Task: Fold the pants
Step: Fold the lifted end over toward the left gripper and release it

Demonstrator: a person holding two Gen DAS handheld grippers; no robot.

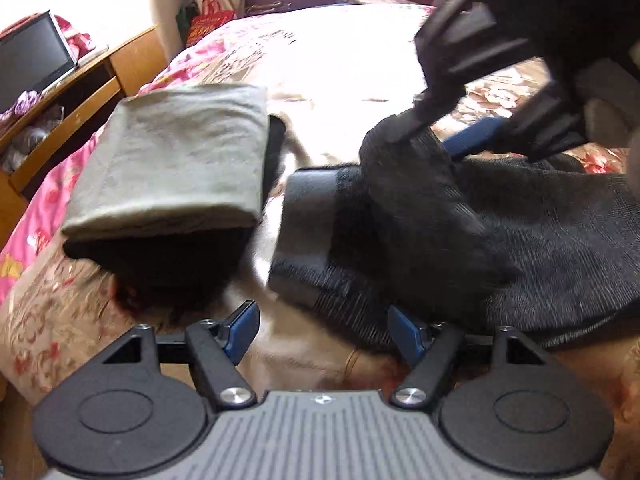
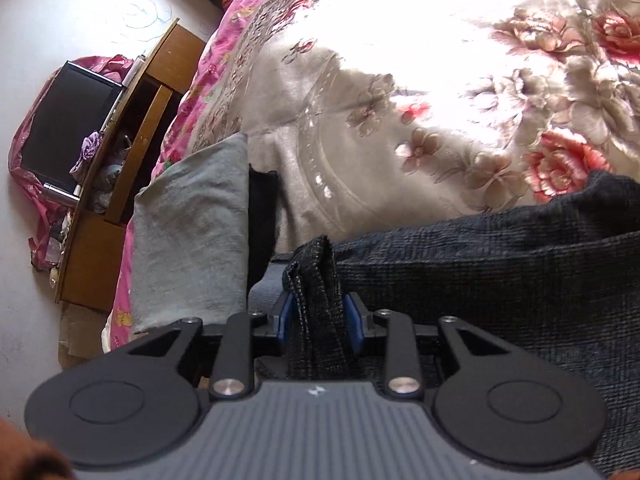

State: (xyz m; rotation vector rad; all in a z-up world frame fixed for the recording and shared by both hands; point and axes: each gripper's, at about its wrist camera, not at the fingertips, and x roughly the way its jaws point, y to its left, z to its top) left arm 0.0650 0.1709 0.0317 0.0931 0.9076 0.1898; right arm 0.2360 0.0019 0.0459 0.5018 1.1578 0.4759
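Note:
Dark grey-black pants (image 1: 540,248) lie on the floral bedspread (image 1: 340,64), their grey waistband (image 1: 304,232) toward the left. My right gripper (image 2: 320,316) is shut on a bunched fold of the pants (image 2: 316,280) and lifts it; from the left wrist view it (image 1: 404,132) hangs over the pants at upper right, pinching a raised flap. My left gripper (image 1: 324,332) is open and empty, low over the bed just before the waistband edge.
A folded olive-grey garment (image 1: 172,160) lies on a black one (image 1: 168,264) at the left; it also shows in the right wrist view (image 2: 192,232). A wooden desk (image 1: 68,96) with a monitor (image 1: 32,64) stands beside the bed.

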